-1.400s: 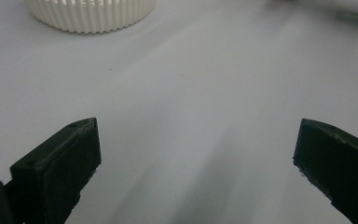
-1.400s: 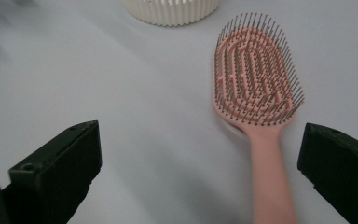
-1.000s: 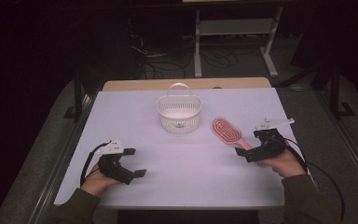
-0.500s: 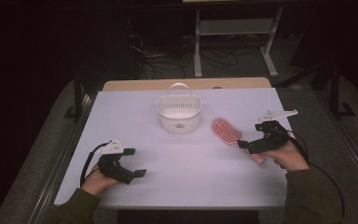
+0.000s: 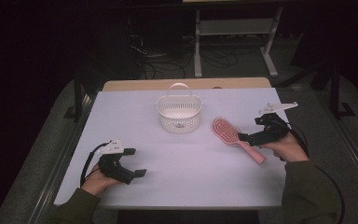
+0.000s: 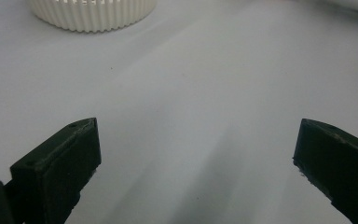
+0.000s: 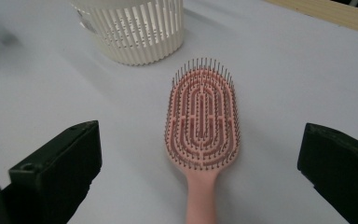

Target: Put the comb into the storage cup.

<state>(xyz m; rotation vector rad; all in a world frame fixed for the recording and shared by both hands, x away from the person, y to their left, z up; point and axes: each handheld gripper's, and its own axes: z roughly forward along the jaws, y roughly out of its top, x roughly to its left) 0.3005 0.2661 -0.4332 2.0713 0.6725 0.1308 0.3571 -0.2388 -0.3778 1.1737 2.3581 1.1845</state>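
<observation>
A pink hairbrush lies bristles up on the white table, right of a white slatted basket. My right gripper is open at the brush's handle end. In the right gripper view the brush lies lengthwise between the spread jaws, its handle running toward the camera, and the basket stands beyond it. My left gripper is open near the front left of the table with nothing in it. In the left gripper view its jaws stand wide over bare table, with the gripper pointed toward the basket far off.
The white table top has a wooden strip along its far edge. Beyond it are a metal stand and cables on a dark floor.
My right gripper has shifted a little away from the person and lined up with the brush handle. The left gripper has stayed where it was.
</observation>
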